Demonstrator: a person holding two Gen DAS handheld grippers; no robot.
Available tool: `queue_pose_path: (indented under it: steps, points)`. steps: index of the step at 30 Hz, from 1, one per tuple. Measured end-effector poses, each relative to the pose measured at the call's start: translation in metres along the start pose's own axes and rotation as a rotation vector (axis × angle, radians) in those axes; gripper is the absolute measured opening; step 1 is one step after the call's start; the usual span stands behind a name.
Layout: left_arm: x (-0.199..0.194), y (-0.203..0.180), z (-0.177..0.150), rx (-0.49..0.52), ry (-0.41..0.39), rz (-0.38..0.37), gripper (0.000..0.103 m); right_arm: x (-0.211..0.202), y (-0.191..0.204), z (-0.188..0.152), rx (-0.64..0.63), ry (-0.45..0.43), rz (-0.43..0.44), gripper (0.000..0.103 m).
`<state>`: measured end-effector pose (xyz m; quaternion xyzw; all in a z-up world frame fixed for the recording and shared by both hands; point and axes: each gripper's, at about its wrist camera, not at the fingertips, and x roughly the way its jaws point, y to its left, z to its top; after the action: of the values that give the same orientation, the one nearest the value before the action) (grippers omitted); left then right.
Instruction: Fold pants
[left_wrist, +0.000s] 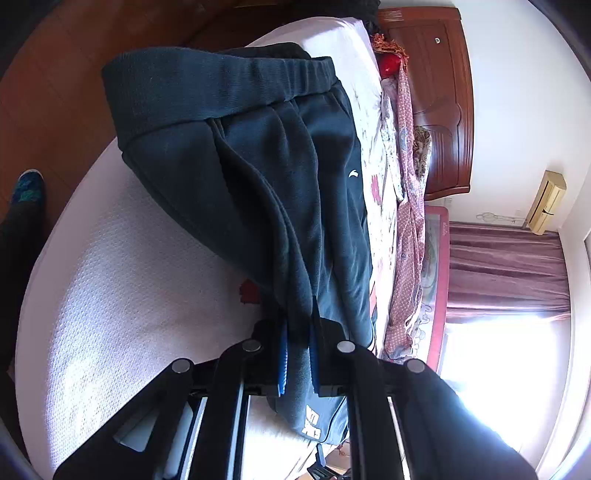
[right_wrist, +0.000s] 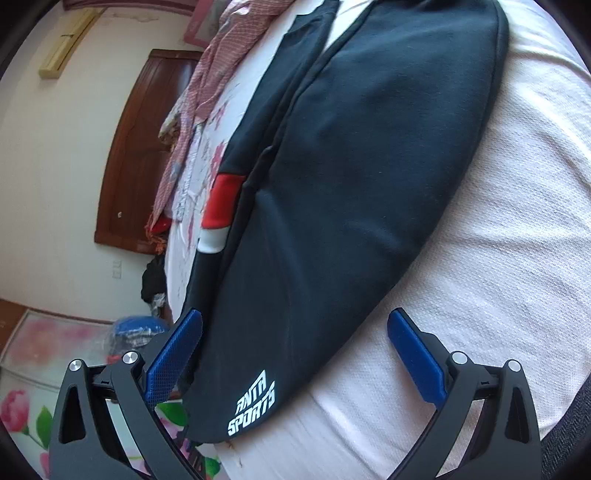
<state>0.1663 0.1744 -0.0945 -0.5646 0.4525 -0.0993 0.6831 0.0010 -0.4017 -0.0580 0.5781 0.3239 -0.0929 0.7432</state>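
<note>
Dark navy sports pants (left_wrist: 258, 177) lie lengthwise on a white textured bed cover (left_wrist: 122, 280). The elastic waistband (left_wrist: 221, 85) is at the far end in the left wrist view. My left gripper (left_wrist: 297, 332) is shut on a bunched fold of the pants, lifting it slightly. In the right wrist view the pants (right_wrist: 362, 166) lie folded, the end with the white "ANTA SPORTS" print (right_wrist: 252, 403) nearest. My right gripper (right_wrist: 295, 354) is open, its blue fingers (right_wrist: 173, 354) on either side of that end, holding nothing.
A pink checked cloth (left_wrist: 406, 236) and floral sheet lie along the bed's far side. A dark wooden headboard (left_wrist: 443, 110) and purple curtains (left_wrist: 506, 269) stand beyond. A red-and-white striped garment (right_wrist: 219, 210) lies beside the pants. Wooden floor (left_wrist: 55, 92) is left of the bed.
</note>
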Motion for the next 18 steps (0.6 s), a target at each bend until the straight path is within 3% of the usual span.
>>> queue_pose_path:
  steps: [4, 6, 7, 8, 14, 18]
  points:
    - [0.0, -0.004, -0.003, 0.03, -0.006, 0.009, 0.008, 0.006, 0.003, 0.004, 0.004, -0.033, 0.014, 0.098]
    - [0.001, -0.006, -0.003, 0.037, -0.01, 0.009, 0.008, 0.008, 0.006, 0.006, -0.035, -0.041, -0.035, 0.07]
    - [0.002, -0.005, -0.002, 0.037, -0.014, 0.007, 0.008, 0.011, 0.007, 0.008, -0.047, -0.031, -0.069, 0.034]
    - [0.002, -0.005, -0.003, 0.036, -0.018, 0.003, 0.008, 0.014, 0.005, 0.009, -0.051, -0.014, -0.109, 0.005]
    - [-0.017, -0.012, -0.015, 0.087, -0.079, -0.021, 0.007, 0.0, 0.031, 0.011, -0.195, 0.001, -0.112, 0.005]
    - [-0.042, -0.02, -0.029, 0.136, -0.115, -0.054, 0.007, -0.02, 0.051, 0.024, -0.263, 0.021, -0.046, 0.005]
